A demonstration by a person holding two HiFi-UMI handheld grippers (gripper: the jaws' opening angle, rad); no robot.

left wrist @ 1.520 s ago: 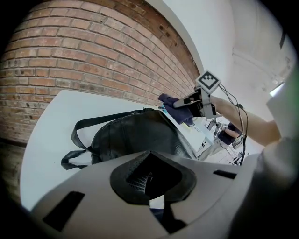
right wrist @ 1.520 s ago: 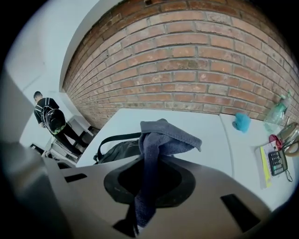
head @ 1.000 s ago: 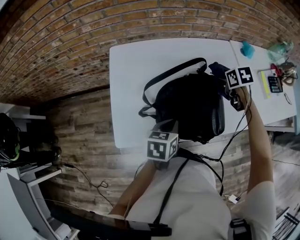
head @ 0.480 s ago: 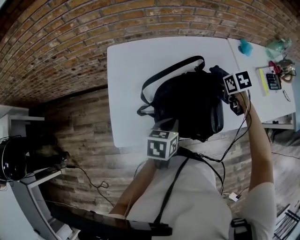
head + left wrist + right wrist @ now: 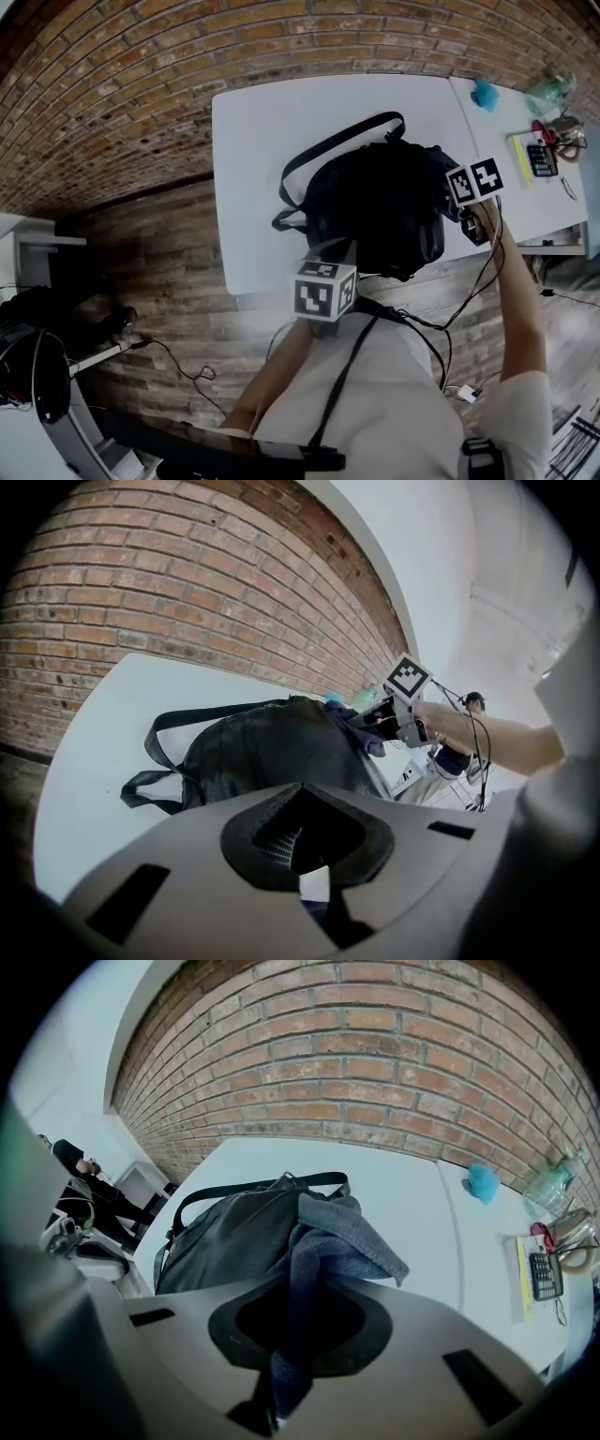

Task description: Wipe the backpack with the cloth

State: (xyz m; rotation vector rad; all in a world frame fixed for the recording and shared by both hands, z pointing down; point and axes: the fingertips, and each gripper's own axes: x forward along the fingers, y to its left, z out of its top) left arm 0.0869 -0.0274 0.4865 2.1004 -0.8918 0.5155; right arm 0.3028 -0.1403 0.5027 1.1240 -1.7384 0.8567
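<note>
One arm outstretched | right hand-held gripper grips cloth | left hand-held gripper clamps backpack

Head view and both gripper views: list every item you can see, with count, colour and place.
backpack: one, black, lying on the white table near its front edge
cloth: one, blue-grey, draped on the backpack's right side
white table: one, beside the brick wall
second table: one, white, abutting on the right
teal object: one, far end of the second table
calculator: one, dark, on the second table
brick wall: one, red-brown, behind the tables
left gripper: grey, at the backpack's near edge; grip unclear
right gripper: grey, shut on the cloth
</note>
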